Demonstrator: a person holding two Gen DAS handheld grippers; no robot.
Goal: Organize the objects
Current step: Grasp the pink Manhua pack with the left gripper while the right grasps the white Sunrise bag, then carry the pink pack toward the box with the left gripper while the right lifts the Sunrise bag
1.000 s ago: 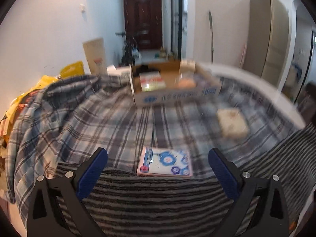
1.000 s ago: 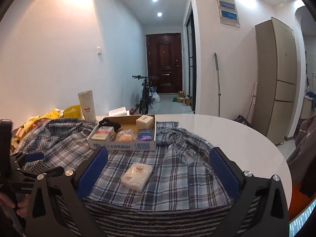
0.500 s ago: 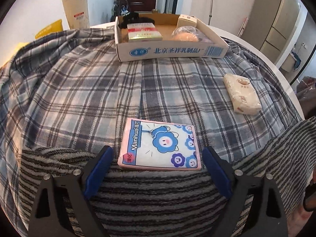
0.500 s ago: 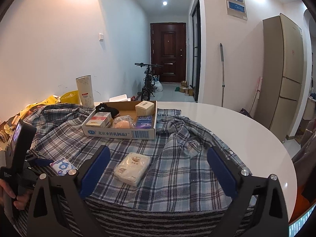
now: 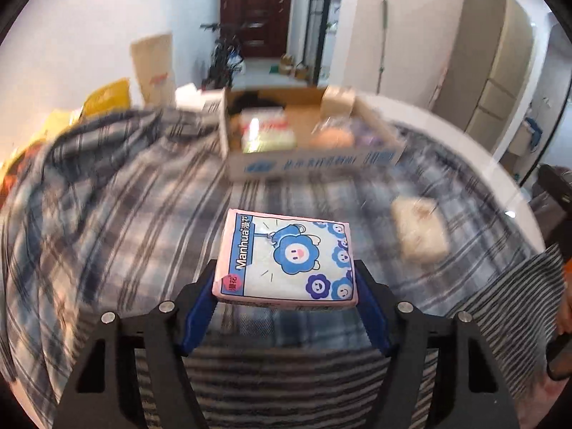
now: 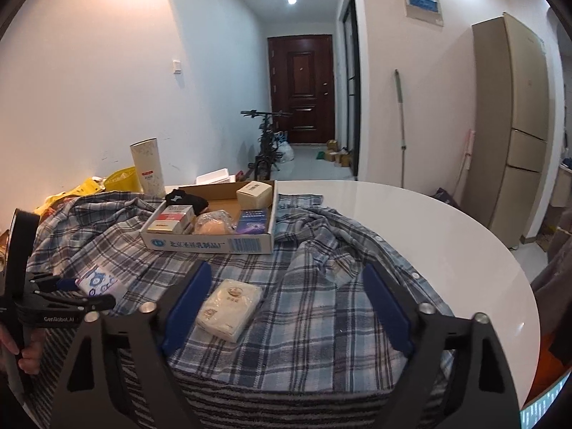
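Left gripper (image 5: 286, 298) jaws have just been closing and are now clamped on the pink tissue pack (image 5: 286, 259), blue pads against both of its side edges; pack sits lifted clear of the plaid shirt (image 5: 118, 214) spread over the table. From the right wrist view the same pack shows at far left (image 6: 98, 280) between the left gripper's fingers, with a person's hand (image 6: 26, 346) on the handle below.

Right gripper (image 6: 286, 309) jaws have also just been closing but stand apart, nothing pressed. The beige tissue pack (image 6: 228, 309) lies flat on the shirt between them, nearer the left-hand pad, not touched by either pad as far as I can tell.

Surroundings:
- cardboard box (image 6: 211, 245) further back on the shirt, open top, holding a red-white carton (image 6: 171, 218), a bagged bun (image 6: 212, 225), a blue-purple pack (image 6: 254, 220), a small tan box (image 6: 255, 193) and a black item (image 6: 184, 198)
- nothing between either pack and the box, just rumpled shirt; bunched fold (image 6: 332, 250) right of the box
- striped towel (image 6: 286, 407) along the near table edge, under both grippers
- bare white tabletop (image 6: 429, 221) to the right
- tall paper tube (image 6: 148, 166) and yellow bags (image 6: 93, 186) back left

Left view is motion-blurred beyond the held pack
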